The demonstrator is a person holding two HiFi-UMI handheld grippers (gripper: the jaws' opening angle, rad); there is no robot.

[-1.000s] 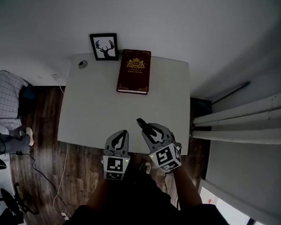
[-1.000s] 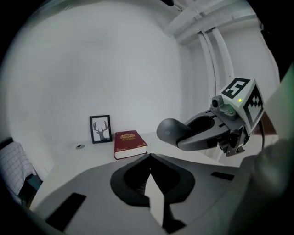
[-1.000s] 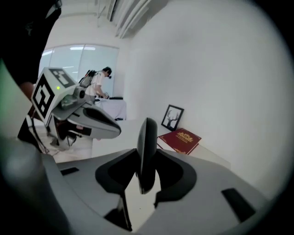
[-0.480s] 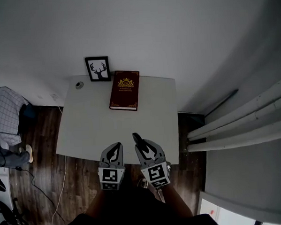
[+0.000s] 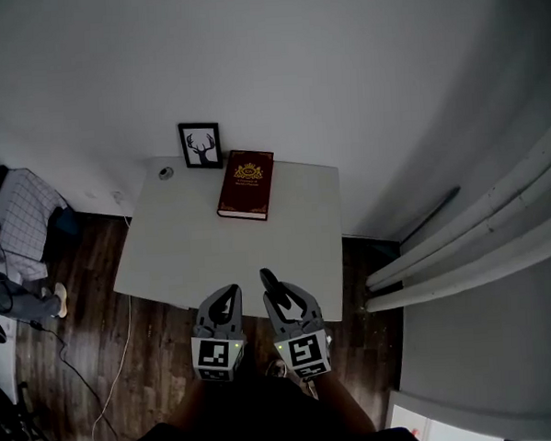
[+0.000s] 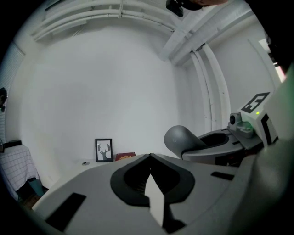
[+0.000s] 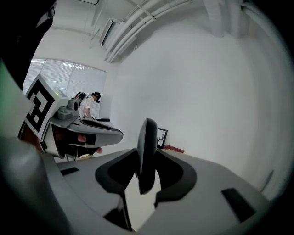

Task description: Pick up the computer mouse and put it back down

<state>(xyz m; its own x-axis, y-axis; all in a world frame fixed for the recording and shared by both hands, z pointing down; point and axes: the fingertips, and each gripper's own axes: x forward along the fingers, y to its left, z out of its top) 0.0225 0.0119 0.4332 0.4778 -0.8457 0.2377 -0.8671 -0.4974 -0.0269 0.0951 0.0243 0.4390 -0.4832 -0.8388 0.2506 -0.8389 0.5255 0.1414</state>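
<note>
Head view, over white rectangular table's near edge.
Empty left grey gripper pressed together; right grey gripper pinching black computer mouse.

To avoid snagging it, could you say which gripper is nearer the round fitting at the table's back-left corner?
Left. The left gripper hangs by the near edge, across from the fitting; the right gripper is further right.

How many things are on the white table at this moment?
3: a framed deer picture standing at the far edge, a red book lying just right of it, and a small round object near the far left corner. Nothing seems hidden.
</note>
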